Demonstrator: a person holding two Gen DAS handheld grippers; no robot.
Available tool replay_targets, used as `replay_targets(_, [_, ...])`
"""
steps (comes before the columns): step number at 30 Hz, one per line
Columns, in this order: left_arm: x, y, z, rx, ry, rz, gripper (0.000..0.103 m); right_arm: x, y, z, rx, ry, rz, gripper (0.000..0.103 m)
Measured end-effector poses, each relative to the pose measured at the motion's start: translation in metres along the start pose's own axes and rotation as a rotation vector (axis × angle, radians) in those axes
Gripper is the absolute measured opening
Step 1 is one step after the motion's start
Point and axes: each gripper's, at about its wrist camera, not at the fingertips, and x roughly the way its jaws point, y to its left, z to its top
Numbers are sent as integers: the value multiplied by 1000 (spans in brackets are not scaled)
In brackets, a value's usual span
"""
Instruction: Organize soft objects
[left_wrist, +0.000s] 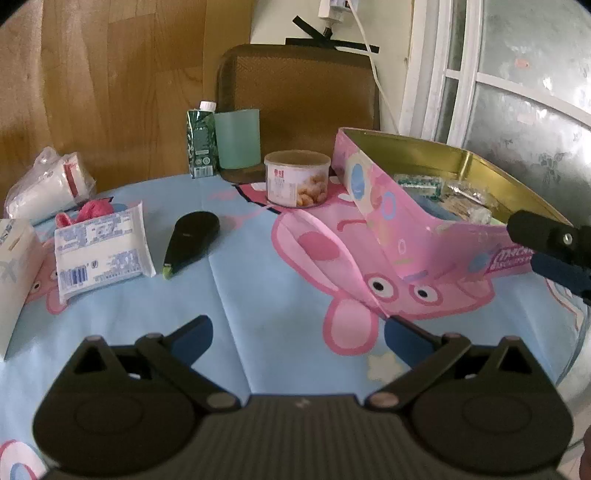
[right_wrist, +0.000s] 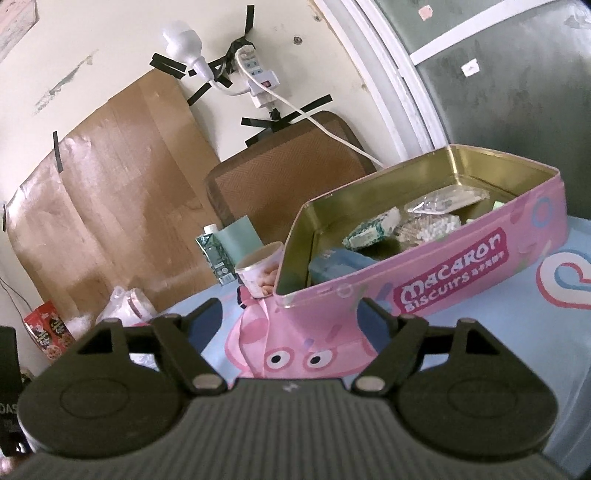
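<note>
A pink biscuit tin (left_wrist: 373, 206) stands open on the blue cartoon tablecloth, with small packets inside, among them a green-and-white pack (right_wrist: 369, 230) and cotton swabs (right_wrist: 432, 227). At the left lie a white tissue pack (left_wrist: 99, 251), a pink fabric bundle (left_wrist: 94, 208) and a white plastic-wrapped bundle (left_wrist: 48, 184). My left gripper (left_wrist: 295, 328) hovers open over bare cloth, holding nothing. My right gripper (right_wrist: 290, 310) is open just before the near corner of the tin (right_wrist: 443, 280), its pads not touching it; one of its fingers (left_wrist: 546, 251) shows at the right edge of the left wrist view.
A black handheld device (left_wrist: 190, 236) lies mid-table. A nut can (left_wrist: 297, 181), a green carton (left_wrist: 201, 144) and a teal cup (left_wrist: 238, 138) stand at the back. A white box (left_wrist: 14, 273) sits at the left edge. A brown chair back (right_wrist: 280, 177) is behind.
</note>
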Motion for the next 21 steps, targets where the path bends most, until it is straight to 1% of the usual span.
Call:
replay_targets(3, [1, -1, -1, 6, 22, -21, 103, 0, 2, -2, -1, 1, -2, 83])
replay_targets(9, [-1, -5, -4, 53, 19, -10, 103, 2, 0, -2, -2, 15, 6, 83])
replay_targets(13, [1, -4, -5, 71, 33, -16, 103, 3, -2, -2, 3, 23, 10, 83])
replay_targets(21, [3, -4, -7, 88, 35, -9, 103, 5, -3, -2, 3, 30, 11, 83])
